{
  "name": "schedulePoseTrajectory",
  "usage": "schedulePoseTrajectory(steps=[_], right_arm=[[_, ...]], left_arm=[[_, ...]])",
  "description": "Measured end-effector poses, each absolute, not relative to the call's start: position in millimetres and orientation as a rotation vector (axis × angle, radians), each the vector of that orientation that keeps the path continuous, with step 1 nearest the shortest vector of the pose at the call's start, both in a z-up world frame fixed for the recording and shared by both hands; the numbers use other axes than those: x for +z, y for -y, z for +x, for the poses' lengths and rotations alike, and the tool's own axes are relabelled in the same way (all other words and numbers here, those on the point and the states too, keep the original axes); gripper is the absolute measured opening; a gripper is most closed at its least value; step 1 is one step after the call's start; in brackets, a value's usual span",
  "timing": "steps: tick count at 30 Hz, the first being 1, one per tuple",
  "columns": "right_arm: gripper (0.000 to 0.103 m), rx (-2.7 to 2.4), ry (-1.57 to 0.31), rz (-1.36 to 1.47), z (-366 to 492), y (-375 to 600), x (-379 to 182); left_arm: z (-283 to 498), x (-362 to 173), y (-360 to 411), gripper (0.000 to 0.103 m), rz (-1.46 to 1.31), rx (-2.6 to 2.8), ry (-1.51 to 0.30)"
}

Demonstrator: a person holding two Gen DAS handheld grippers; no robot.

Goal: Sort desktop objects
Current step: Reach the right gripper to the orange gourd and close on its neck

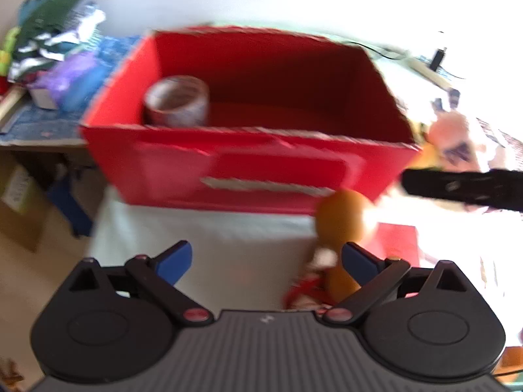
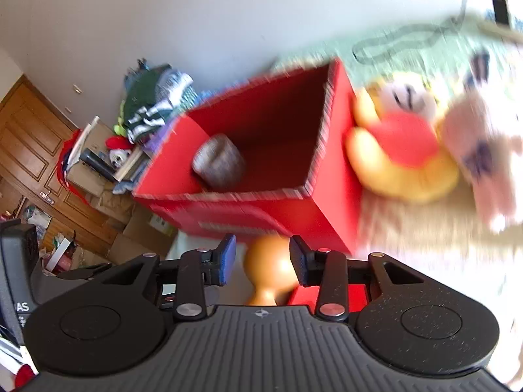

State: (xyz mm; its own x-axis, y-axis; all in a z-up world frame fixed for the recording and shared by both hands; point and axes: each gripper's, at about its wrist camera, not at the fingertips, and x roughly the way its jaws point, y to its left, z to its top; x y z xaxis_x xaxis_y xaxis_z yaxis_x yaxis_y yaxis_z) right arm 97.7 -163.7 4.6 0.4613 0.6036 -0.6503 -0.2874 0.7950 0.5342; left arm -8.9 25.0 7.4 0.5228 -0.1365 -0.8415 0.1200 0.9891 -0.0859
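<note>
Start at the far left: your red box sits close to the left edge of the desk, with open floor and cardboard cartons below that edge. A careless shove on its near wall could, in my judgement, slide it toward the drop. Inside it, against the left wall, a roll of tape already stands, so the bin is taking sorted things and has plenty of room left.

Moving right, the orange wooden piece, round-headed with a narrow neck, lies on the desk just before the box's near right corner. It looks smooth and rounded; if you close on the bulb instead of the neck, it may squirt out and roll. Both views are smeared, so exact contact is hard to read.

Your left tool stands spread nearly as wide as it goes, nothing between its blue pads, and the orange piece sits beside its right finger, not inside the gap.

Your right tool is about half spread, with the orange piece's head showing in the gap between the fingers. I cannot tell whether the pads press on it or merely frame it.

Furthest right, a yellow plush toy in a red shirt leans against the box's outer right wall, beside a pale plush. Both tools crowd the same orange piece, and they could knock together.
</note>
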Motion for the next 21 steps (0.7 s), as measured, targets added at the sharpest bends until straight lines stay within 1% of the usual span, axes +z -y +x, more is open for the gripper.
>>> schedulePoseTrajectory(steps=[7,14,21], right_arm=[[0.040,0.559,-1.022,0.434,93.2,171.0,-11.3],[0.040,0.568,-1.072,0.471,93.3,169.7,-18.5],[0.040,0.586,-1.131,0.498,97.7,162.6,-29.1]], left_arm=[[-5.1,-11.3,1.9,0.099,0.016,-0.219,-1.057],[-0.8,-20.2,5.3,0.099,-0.016,-0.258,-1.092],[0.4,-27.8,11.9,0.098,0.015,-0.253,-1.080]])
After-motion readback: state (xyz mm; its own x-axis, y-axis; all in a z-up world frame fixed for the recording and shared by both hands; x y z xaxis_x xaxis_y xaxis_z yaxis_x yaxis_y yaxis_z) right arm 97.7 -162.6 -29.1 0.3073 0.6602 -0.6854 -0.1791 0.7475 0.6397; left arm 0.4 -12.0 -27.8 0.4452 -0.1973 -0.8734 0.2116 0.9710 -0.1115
